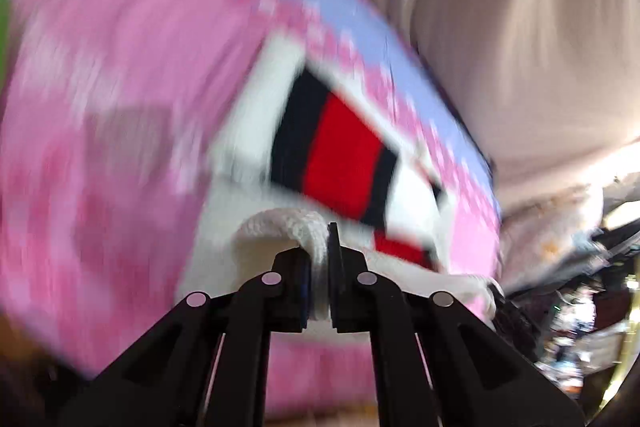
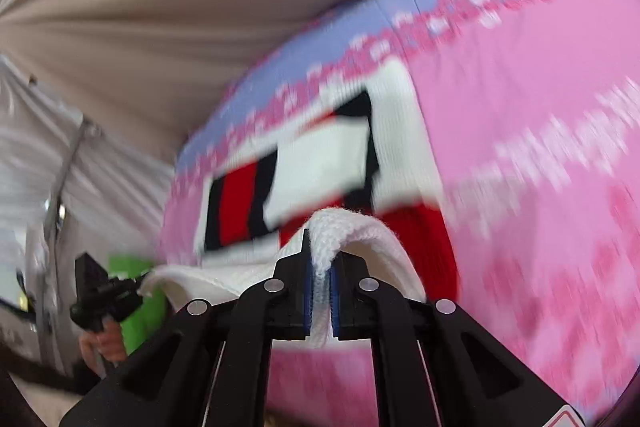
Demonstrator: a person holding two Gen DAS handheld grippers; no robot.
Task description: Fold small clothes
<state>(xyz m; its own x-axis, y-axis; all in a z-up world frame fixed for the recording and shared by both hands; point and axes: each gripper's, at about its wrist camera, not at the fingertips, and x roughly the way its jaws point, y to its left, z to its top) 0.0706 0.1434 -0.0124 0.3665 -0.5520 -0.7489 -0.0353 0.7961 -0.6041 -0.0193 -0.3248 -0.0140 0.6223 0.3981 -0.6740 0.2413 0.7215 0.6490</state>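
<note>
A small white knit garment (image 1: pixel 256 131) with black and red blocks lies on a pink patterned sheet (image 1: pixel 100 87) with a lavender border. My left gripper (image 1: pixel 319 267) is shut on a white knit edge of the garment. My right gripper (image 2: pixel 319 275) is shut on another white edge of the same garment (image 2: pixel 320 155), lifted off the sheet. In the right wrist view the left gripper (image 2: pixel 100 295) shows at lower left, holding the far end of the white edge. Both views are motion-blurred.
The pink sheet (image 2: pixel 540 147) covers a bed-like surface. Beige draped fabric (image 1: pixel 500 27) hangs behind it. A green object (image 2: pixel 136 291) stands at the sheet's left edge. Blurred clutter (image 1: pixel 580 287) lies to the right.
</note>
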